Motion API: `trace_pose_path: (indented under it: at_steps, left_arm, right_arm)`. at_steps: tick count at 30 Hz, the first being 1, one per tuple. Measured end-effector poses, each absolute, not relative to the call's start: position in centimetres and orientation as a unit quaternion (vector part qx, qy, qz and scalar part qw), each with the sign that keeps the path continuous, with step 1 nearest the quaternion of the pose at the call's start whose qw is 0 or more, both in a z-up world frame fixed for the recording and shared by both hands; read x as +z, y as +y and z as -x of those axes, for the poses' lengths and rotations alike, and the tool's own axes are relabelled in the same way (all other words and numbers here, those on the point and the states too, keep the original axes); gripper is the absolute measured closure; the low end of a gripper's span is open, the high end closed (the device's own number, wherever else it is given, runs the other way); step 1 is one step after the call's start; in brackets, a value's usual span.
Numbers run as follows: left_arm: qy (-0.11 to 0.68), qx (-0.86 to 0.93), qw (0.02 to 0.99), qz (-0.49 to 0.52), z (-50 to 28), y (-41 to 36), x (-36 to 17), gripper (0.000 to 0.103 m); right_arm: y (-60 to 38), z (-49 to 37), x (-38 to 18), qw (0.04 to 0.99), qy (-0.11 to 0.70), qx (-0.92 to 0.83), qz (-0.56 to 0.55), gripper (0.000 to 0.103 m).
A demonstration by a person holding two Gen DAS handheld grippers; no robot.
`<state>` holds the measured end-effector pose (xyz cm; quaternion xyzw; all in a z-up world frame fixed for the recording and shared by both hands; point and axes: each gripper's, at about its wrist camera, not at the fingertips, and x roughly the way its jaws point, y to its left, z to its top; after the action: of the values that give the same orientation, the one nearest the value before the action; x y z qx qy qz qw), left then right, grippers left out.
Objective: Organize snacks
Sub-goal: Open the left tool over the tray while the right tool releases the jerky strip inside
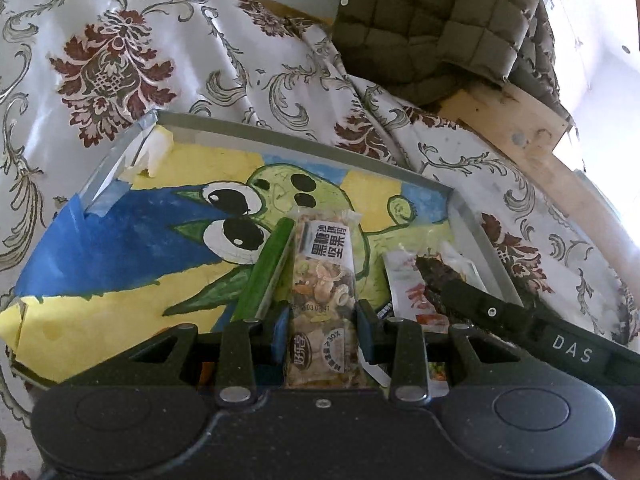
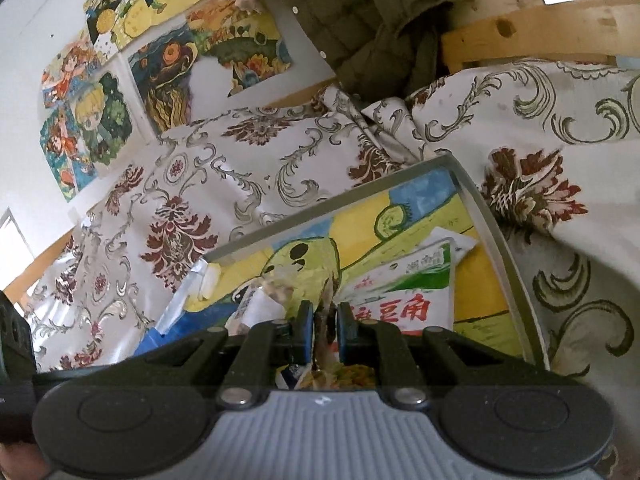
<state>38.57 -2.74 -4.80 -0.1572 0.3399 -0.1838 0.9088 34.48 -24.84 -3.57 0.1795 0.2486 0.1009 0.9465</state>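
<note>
Left wrist view, nearest first: the left gripper (image 1: 323, 330) pinched one clear nut-bar packet (image 1: 324, 272) between its blue pads (image 1: 280, 334); the packet's near end was hidden under the gripper body. That packet lay lengthwise over the painted tray (image 1: 476, 216), its far end reaching the green cartoon figure on the tray floor. One green stick-shaped thing (image 1: 266, 272) leaned just left of it, its lower end cut off behind the left finger. To the right, a white snack pouch (image 1: 404, 284) sat in the tray, partly covered by the right gripper (image 1: 430, 268), whose tip held a dark, speckled snack I could not identify. Beyond the tray spread the flowered cloth (image 1: 160, 60), and past that one quilted olive jacket (image 1: 440, 16), cut off by the frame's top.

From the right wrist view, the right gripper (image 2: 323, 322) had its jaws nearly pressed together on a thin, crinkled wrapper (image 2: 325, 344); its contents were blurred and mostly hidden by the fingers. One white and green pouch (image 2: 404, 280) with red characters lay just beyond in the tray (image 2: 500, 248), near the right wall. Farther off, several paintings (image 2: 168, 52) hung on the wall; their exact count was unclear where they overlapped.
</note>
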Motion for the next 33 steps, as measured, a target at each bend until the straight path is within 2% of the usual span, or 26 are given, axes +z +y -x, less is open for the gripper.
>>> trace_pose_path:
  at_steps: [7, 10, 12, 16, 18, 22, 26, 33]
  left_arm:
    - [0.344, -0.176, 0.909, 0.155, -38.5, -2.8, -4.6, 0.066]
    - [0.339, -0.171, 0.911, 0.158, -38.2, -2.6, -4.3, 0.062]
    - [0.332, -0.171, 0.914, 0.159, -37.9, -2.5, -3.9, 0.058]
    - [0.320, -0.168, 0.920, 0.153, -37.1, -2.4, -2.9, 0.048]
    - [0.313, -0.165, 0.923, 0.152, -36.5, -2.3, -2.3, 0.041]
    - [0.297, -0.155, 0.931, 0.146, -34.9, -1.9, -1.0, 0.027]
    - [0.279, -0.138, 0.940, 0.142, -33.2, -1.6, 0.2, 0.013]
    - [0.235, -0.125, 0.956, 0.124, -29.3, -1.3, 2.8, 0.001]
  right_arm:
    - [-24.6, -34.1, -3.4, 0.950, 0.252, 0.094, -0.161, 0.080]
    - [-24.6, -33.6, -3.1, 0.954, 0.246, 0.089, -0.149, 0.077]
    - [-24.7, -33.2, -2.7, 0.956, 0.242, 0.086, -0.142, 0.070]
    - [-25.1, -32.4, -1.9, 0.959, 0.233, 0.083, -0.139, 0.064]
    - [-25.3, -31.9, -1.3, 0.961, 0.226, 0.082, -0.136, 0.056]
    - [-25.5, -30.5, 0.0, 0.966, 0.213, 0.079, -0.125, 0.047]
    - [-25.5, -28.9, 1.3, 0.970, 0.201, 0.076, -0.112, 0.033]
    - [-25.9, -25.5, 4.1, 0.978, 0.172, 0.069, -0.097, 0.013]
